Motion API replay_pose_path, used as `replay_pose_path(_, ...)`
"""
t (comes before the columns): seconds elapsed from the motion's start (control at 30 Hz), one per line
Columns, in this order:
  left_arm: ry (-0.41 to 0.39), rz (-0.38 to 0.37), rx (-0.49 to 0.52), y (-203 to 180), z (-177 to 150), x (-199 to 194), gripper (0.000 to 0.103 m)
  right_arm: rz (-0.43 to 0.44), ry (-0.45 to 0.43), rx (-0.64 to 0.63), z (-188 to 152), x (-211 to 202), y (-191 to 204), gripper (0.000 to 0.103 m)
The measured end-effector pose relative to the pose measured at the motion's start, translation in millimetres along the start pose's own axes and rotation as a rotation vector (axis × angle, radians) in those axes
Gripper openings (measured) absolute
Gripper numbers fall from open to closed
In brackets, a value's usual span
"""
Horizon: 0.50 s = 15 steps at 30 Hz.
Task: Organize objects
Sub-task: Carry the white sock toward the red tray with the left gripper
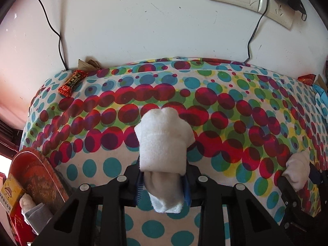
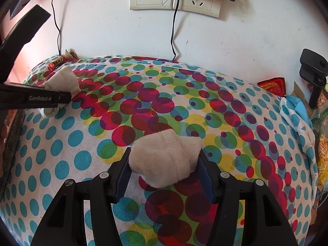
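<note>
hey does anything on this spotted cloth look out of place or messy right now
Mostly stray bits at the edges. A red candy wrapper lies loose at the far left corner beside the wall, and another red wrapper sits at the far right. The spotted cloth is bunched at its right edge. Nothing looks spilled or damaged.

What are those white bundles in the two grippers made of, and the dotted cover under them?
The white bundle in the left gripper looks like fluffy terry knit. The other bundle, in the right gripper, shows ribbed and mesh knit, likely a cotton sock. The dotted cover seems matte printed fabric, slightly napped.
</note>
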<state>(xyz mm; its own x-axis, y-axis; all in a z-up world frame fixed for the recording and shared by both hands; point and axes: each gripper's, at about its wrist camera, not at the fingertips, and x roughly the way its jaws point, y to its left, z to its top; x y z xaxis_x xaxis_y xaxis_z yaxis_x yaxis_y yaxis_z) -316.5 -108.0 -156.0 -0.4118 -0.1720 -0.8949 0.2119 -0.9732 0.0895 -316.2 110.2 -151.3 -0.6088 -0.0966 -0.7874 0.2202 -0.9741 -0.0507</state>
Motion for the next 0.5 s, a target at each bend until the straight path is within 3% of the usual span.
replay_pose_path(0.5, -0.008, -0.036, 0.054, -24, -49, -43, 0.030, -0.006, -0.002, -0.002, -2, 1, 2, 0.056)
